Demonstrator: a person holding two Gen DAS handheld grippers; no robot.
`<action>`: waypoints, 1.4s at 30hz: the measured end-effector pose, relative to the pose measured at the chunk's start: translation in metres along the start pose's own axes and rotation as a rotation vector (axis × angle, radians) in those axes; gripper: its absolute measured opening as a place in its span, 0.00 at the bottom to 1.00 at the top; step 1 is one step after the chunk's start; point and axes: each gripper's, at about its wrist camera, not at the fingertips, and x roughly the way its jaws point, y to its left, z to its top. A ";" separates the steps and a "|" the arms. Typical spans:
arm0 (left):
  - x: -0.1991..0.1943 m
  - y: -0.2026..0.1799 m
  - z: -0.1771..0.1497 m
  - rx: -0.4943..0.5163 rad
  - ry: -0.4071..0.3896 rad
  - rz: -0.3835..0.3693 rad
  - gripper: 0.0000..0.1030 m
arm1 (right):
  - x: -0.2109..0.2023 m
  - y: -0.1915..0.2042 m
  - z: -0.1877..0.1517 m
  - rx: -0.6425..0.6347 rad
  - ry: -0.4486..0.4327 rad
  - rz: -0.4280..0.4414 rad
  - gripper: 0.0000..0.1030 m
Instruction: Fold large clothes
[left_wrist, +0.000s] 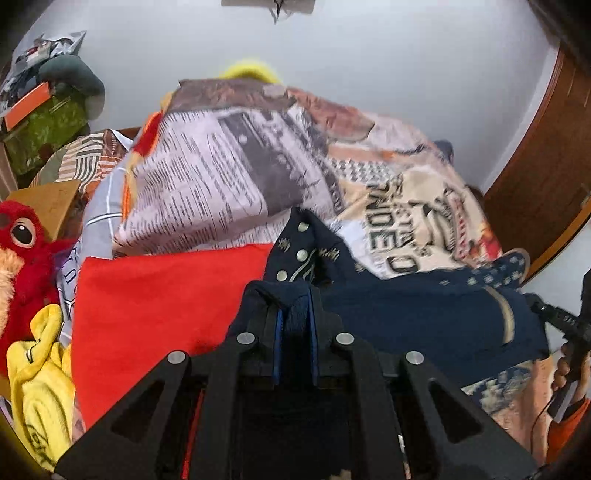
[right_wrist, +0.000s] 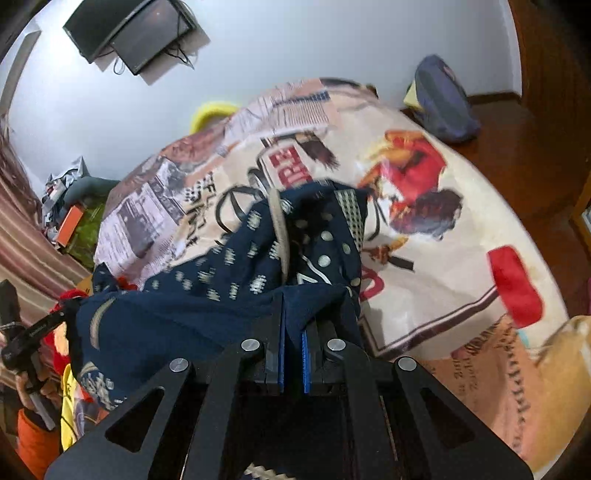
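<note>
Garment: a navy garment (left_wrist: 424, 314) with small pale motifs and metal snap studs hangs stretched between the two grippers, lifted above the bed rather than lying flat on it.
Left gripper (left_wrist: 295, 295): its two fingers are clamped on a bunched fold of the navy cloth, which fills the narrow gap between the blue pads.
Right gripper (right_wrist: 291, 314): likewise closed on the cloth, a fold pinched between the pads, with the collar and studded front spilling over on the far side.
Bed: a printed bedspread (right_wrist: 424, 258) with newspaper and cartoon patterns covers the far and right part of the scene and looks like the only free spot for laying the garment down.
Clutter: a red cloth (left_wrist: 166, 295) lies just near the left gripper, a yellow cloth (left_wrist: 40, 369) and a red plush toy (left_wrist: 22, 236) sit at the left.
Step, as I judge it: holding the garment up by two points, about to spread it before folding.
Risk one: each grip holds a thick bunch, not a clean edge, so cloth may slide out if pulled taut.
Risk two: lowered to the left, the garment would land on the red cloth and fold crooked.
Risk three: the drooping studded front may tuck under itself as it lands.
</note>
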 end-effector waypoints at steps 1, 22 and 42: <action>0.006 -0.002 -0.001 0.014 0.010 0.008 0.12 | 0.003 -0.003 -0.003 0.004 0.005 0.002 0.05; -0.065 -0.037 -0.063 0.237 0.033 0.033 0.57 | -0.073 0.057 -0.061 -0.260 0.015 -0.116 0.30; 0.015 -0.054 -0.038 0.279 0.050 0.119 0.57 | 0.017 0.111 -0.054 -0.388 0.091 -0.060 0.35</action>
